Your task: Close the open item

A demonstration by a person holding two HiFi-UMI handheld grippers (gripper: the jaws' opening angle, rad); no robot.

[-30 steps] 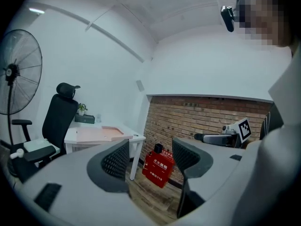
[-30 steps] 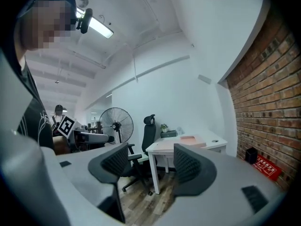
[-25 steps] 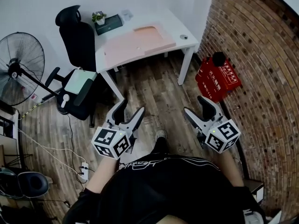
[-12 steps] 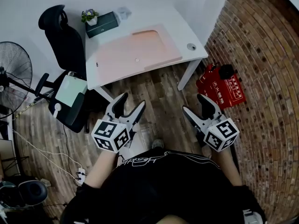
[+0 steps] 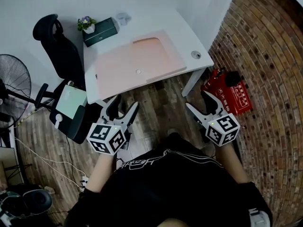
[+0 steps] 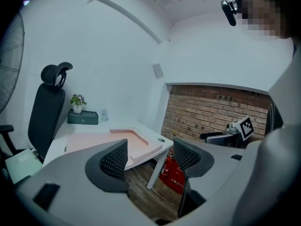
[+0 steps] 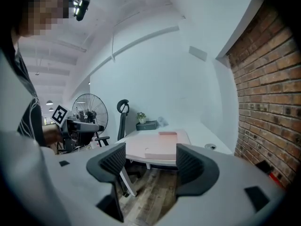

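- Shirt (image 5: 165, 183): black, the person's own, filling the bottom of the head view.
- Left gripper (image 5: 124, 103): held out low over the floor, pointing toward the desk. Claw released, jaws spread wide, only floor and a desk leg showing in the gap.
- Right gripper (image 5: 196, 100): level with the left one and well apart from it. Claw released; its jaws have just been opening, with nothing between them.
- Floor (image 5: 156, 103): dark wood boards under both grippers.
- Power strip (image 5: 84, 181): white, on the floor at the person's left, with a thin cable running from it.
- Red box (image 5: 229, 96): on the floor beside the brick wall (image 5: 270, 56), just right of the desk's near leg.
- Office chair (image 5: 57, 65): black, high-backed, at the desk's left end; a pale green pad (image 5: 71, 101) lies on its seat.
- Fan (image 5: 12, 79): standing type, at the left edge beyond the chair.
- Desk (image 5: 184, 32): white, in the corner, ahead of both grippers and not reached by either.
- Pink pad (image 5: 137, 63): lies flat across the middle of the desk top. Whether this is the open item cannot be told from here.
- Dark box (image 5: 100, 31): at the desk's far left corner.
- Potted plant (image 5: 86, 22): small, just beside the dark box.
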